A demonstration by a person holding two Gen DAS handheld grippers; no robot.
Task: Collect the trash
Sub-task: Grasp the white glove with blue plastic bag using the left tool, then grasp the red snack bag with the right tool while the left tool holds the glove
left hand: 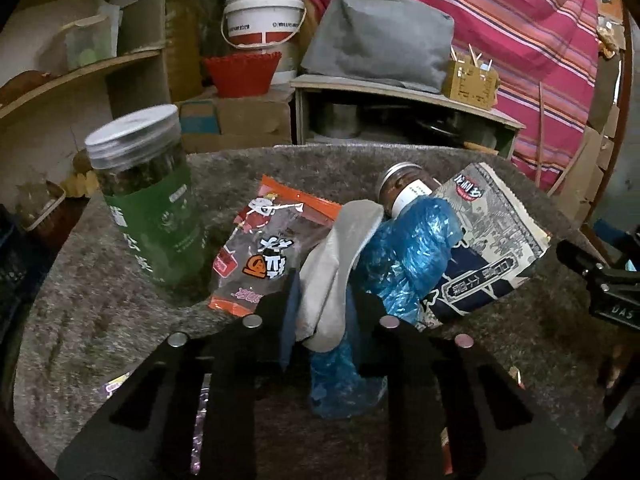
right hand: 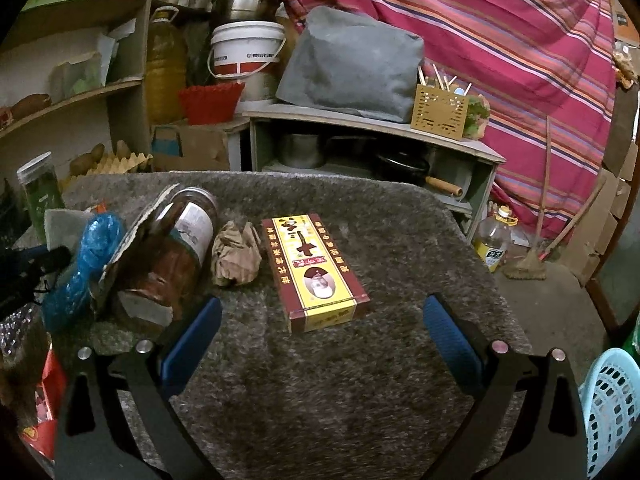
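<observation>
My left gripper [left hand: 322,304] is shut on a grey-white piece of trash [left hand: 340,264] that sticks up between its fingers, above the grey carpeted table [left hand: 120,320]. Right behind it lie a crumpled blue plastic bag [left hand: 408,248], an orange snack wrapper [left hand: 264,248], a black-and-white packet [left hand: 492,240] and a brown jar [left hand: 404,190] on its side. My right gripper [right hand: 322,320] is open and empty, just in front of a red-and-yellow box [right hand: 316,272]. A crumpled brown paper ball [right hand: 236,258] lies left of the box, next to the jar [right hand: 176,248] and the blue bag [right hand: 92,256].
A tall green-labelled jar [left hand: 148,200] stands at the table's left. A light blue basket [right hand: 612,408] sits low at the right, off the table. Shelves, a white bucket [left hand: 262,16], a red bowl [left hand: 242,72] and a low cabinet [left hand: 400,116] stand behind the table.
</observation>
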